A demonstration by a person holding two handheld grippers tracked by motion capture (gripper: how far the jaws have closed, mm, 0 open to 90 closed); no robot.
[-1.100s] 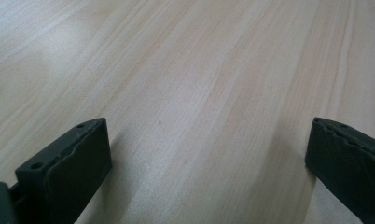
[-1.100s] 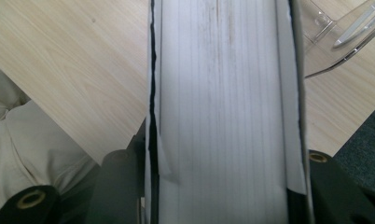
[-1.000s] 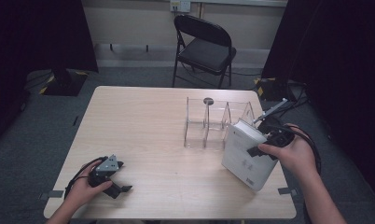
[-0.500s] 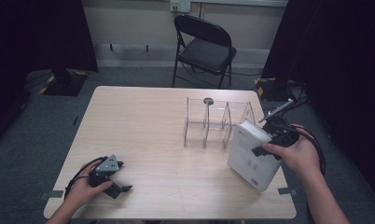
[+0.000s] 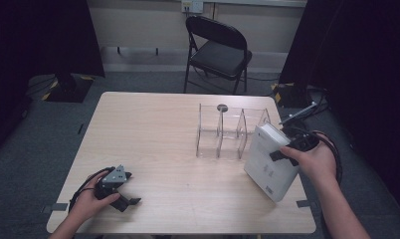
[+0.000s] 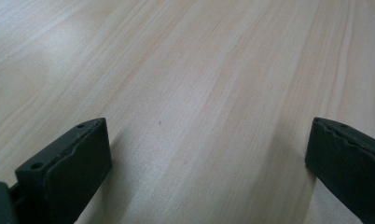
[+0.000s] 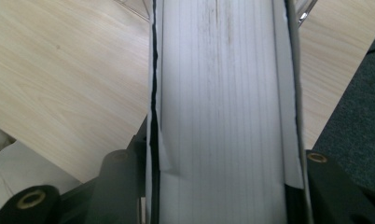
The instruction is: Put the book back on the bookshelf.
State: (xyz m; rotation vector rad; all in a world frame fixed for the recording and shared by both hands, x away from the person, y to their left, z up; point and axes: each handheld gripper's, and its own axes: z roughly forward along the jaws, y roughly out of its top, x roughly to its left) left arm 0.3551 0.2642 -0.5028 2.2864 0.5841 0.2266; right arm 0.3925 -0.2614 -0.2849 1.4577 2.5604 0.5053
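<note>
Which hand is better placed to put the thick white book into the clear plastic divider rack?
Right. The right gripper already clamps the thick white book beside the clear plastic divider rack; the left gripper rests open at the table's near left corner.

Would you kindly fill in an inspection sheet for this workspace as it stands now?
Surface: light wooden table, bare apart from the items below.
Job's things: white book, lifted and tilted at the table's right edge; clear acrylic divider rack stands just left of it, compartments look empty.
Clutter: nothing seen.
Grippers: right gripper has its jaws clamped across the book's thickness, page edges facing its camera; left gripper rests low at the table's front left, jaws wide apart with only tabletop between them.
Cables: black cable loops by each hand, at the left gripper and around the right wrist.
Surroundings: black folding chair behind the table, dark curtains either side, grey carpet.
</note>
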